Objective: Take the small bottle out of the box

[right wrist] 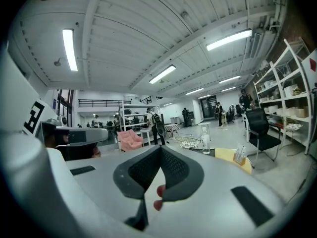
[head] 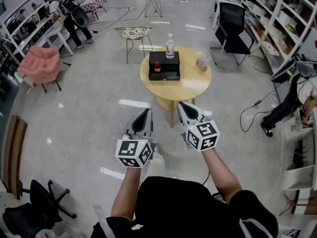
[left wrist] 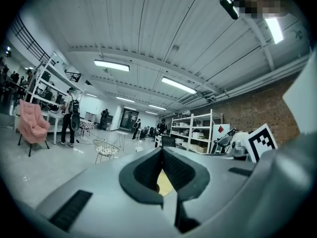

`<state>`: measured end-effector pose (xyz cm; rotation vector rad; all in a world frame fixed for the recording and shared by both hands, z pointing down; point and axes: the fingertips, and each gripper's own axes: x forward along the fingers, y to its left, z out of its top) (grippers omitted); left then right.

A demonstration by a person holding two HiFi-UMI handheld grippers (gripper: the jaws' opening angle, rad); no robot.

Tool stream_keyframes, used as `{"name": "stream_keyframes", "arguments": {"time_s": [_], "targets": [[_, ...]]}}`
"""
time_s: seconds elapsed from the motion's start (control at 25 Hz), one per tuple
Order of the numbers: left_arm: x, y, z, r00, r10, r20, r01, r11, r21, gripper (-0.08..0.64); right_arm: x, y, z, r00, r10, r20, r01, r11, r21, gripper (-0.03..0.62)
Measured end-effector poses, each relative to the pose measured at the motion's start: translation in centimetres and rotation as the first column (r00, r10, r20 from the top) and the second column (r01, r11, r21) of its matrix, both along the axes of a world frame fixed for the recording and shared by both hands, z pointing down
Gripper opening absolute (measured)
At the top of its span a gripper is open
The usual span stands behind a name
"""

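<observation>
The small red bottle (head: 157,67) stands in the open black box (head: 164,66) on the round wooden table (head: 188,86), well ahead of me. Both grippers hang over the floor short of the table, pointing at it. My left gripper (head: 147,112) has its jaws together with nothing held. My right gripper (head: 182,105) is likewise shut and empty. In the right gripper view the red bottle (right wrist: 159,191) peeks through the notch below the closed right gripper (right wrist: 161,148). In the left gripper view, a sliver of the table (left wrist: 165,182) shows below the closed left gripper (left wrist: 162,150).
A clear water bottle (head: 170,46) stands behind the box, and a small stand (head: 202,62) sits at the table's right. A wire chair (head: 133,33) and a black office chair (head: 232,26) stand beyond the table. A pink armchair (head: 42,63) is at the left, and shelving lines both sides.
</observation>
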<state>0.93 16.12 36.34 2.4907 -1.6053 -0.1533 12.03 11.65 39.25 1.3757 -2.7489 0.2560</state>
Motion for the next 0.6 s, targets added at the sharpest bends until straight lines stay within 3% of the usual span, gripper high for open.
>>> {"name": "stream_keyframes", "arguments": {"time_s": [0.6], "targets": [[-2.2, -10.2, 1.1, 1.0, 0.006, -0.005, -0.006, 1.0, -0.031, 0.009, -2.3, -9.9, 1.1, 1.0, -0.001, -0.007, 0.0, 0.999, -0.035, 0.002]]}}
